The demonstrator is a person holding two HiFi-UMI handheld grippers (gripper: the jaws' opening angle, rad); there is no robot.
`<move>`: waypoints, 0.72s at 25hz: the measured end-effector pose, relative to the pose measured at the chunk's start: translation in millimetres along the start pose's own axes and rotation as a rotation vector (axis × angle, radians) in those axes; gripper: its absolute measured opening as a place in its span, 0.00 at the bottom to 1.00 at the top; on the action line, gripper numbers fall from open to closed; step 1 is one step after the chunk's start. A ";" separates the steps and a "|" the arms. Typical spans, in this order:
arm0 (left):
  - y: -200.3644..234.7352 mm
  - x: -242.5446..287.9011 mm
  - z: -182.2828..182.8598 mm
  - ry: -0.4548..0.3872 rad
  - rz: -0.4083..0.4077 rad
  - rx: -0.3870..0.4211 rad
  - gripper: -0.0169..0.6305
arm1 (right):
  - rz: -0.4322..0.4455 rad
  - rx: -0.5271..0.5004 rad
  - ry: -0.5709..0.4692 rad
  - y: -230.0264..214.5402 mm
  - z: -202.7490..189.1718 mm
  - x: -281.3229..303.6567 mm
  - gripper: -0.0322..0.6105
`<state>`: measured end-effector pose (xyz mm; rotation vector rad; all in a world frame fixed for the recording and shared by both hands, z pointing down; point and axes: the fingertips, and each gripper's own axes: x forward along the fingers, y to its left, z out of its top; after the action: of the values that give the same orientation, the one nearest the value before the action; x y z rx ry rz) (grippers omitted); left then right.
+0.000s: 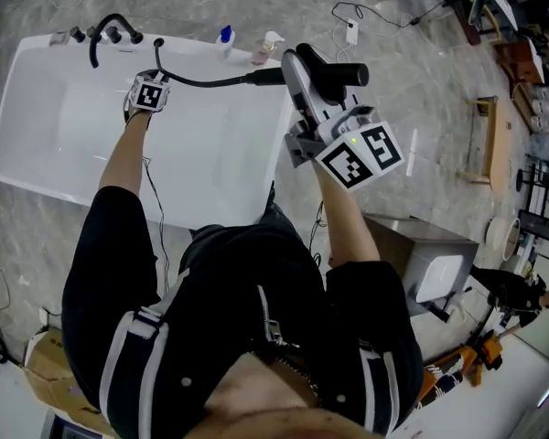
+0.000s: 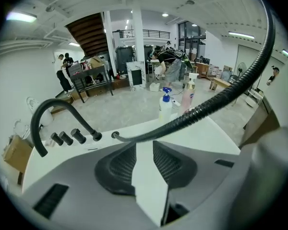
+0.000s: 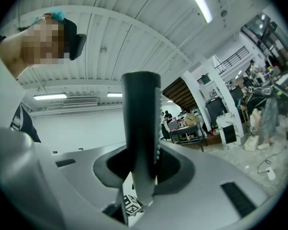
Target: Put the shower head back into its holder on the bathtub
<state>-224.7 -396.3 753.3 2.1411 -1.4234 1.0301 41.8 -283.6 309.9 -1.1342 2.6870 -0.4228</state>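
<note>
The right gripper (image 3: 143,160) has its jaws clamped on the black handle of the shower head (image 3: 141,114). It holds the head out level in the air by the right end of the bathtub (image 1: 37,126), well apart from the small black fitting (image 2: 115,135) on the far rim where the hose (image 2: 216,99) comes up. I take that fitting for the holder, though I can't be sure from here. The left gripper (image 2: 144,162) hangs over the rim near it, angled down, jaws a little apart with nothing between them; the hose arcs past just beyond them. The handle looks round and smooth, so I'd worry it twists or slides in the right jaws once the hose pulls against it. The long slack loop is the bigger trouble. Swung across carelessly, it could catch on the curved spout (image 2: 48,111) or the knobs (image 2: 67,138). It could also sweep the two bottles (image 1: 225,38) off the rim. If the left jaws pinch the hose crookedly, it may kink and stop the head from seating.
</note>
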 end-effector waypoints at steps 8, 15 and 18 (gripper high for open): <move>-6.2 -43.3 -13.2 -0.075 0.018 -0.039 0.19 | 0.045 -0.105 0.026 21.8 2.9 7.3 0.22; -7.7 -111.0 11.9 -0.265 0.082 -0.086 0.11 | 0.070 -0.103 -0.004 22.5 12.4 18.5 0.22; -6.3 -139.7 10.6 -0.324 0.111 -0.113 0.08 | 0.088 -0.137 -0.015 29.7 14.3 27.3 0.22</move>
<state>-246.2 -312.2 643.1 2.2406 -1.7179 0.6394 7.3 -286.2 284.8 -1.0429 2.7771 -0.2181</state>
